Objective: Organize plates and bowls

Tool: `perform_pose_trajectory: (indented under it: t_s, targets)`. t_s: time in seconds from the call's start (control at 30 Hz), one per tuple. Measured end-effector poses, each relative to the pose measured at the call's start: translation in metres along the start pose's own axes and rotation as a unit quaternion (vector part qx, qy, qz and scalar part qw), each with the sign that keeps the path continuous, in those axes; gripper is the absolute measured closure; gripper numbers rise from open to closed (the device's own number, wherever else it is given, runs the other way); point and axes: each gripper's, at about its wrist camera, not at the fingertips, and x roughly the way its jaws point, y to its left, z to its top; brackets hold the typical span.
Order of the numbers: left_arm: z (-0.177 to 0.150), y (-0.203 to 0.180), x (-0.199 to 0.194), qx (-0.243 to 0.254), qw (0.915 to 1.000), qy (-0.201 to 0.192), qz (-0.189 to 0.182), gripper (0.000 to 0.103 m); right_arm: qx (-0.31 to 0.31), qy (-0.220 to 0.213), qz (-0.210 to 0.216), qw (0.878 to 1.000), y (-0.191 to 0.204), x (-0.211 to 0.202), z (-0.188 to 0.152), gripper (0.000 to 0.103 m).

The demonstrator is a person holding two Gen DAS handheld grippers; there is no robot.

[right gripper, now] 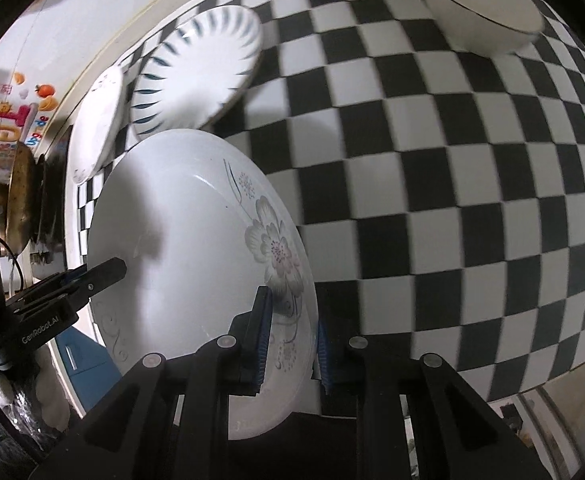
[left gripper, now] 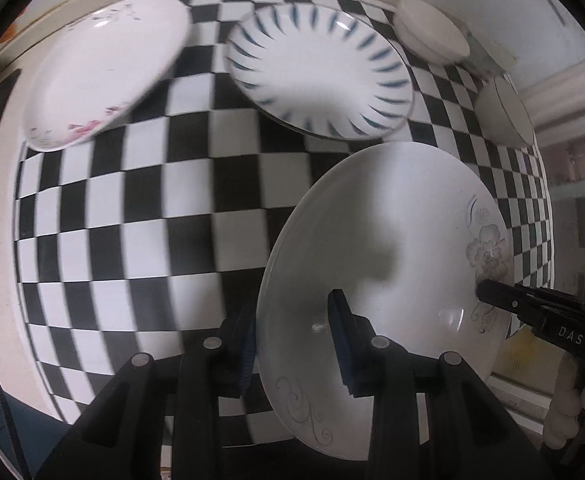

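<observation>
The checkered surface (left gripper: 132,220) carries dishes still spread apart; stacking appears largely undone. The flower plate (left gripper: 392,240), white with a grey bloom at its rim, is held above the surface. Left tongs (left gripper: 292,344) and right tongs (right gripper: 292,340) each clamp opposite rim edges. Striped plate (left gripper: 320,68), pink-floral plate (left gripper: 104,68) and two bowls (left gripper: 432,32) remain separate.

The grey-flowered plate (left gripper: 384,240) looks like glazed ceramic, smooth and glossy, with small bright highlights near its rim, and the blue-streaked plate (left gripper: 320,68) at the upper middle and the pink-flowered plate (left gripper: 104,68) at the upper left share that shiny glaze. The two bowls (left gripper: 432,34) at the upper right look smooth but duller, nearer matt. The checkered cloth (left gripper: 132,220) reads flat and matt, while the left gripper (left gripper: 292,340) appears matt black plastic with ribbed blue pads (left gripper: 342,344) and dull metal pins.
</observation>
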Motion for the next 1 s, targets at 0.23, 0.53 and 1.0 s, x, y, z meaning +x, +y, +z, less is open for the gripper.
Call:
perform_pose_trajectory:
  t_s: [0.23, 0.53, 1.0]
  targets:
    - [-0.004, -0.013, 0.036, -0.002, 0.9996, 0.026, 0.011, 0.072, 0.006, 0.007, -0.016, 1.000, -0.012, 0.025, 0.009, 0.081]
    - [0.000, -0.015, 0.048, -0.020, 0.9990, 0.032, 0.024, 0.072, -0.005, 0.015, -0.014, 1.000, 0.007, 0.057, 0.008, 0.081]
    - [-0.005, -0.018, 0.048, -0.070, 0.9963, 0.030, 0.040, 0.065, -0.026, 0.028, 0.011, 0.999, 0.031, 0.083, 0.018, 0.080]
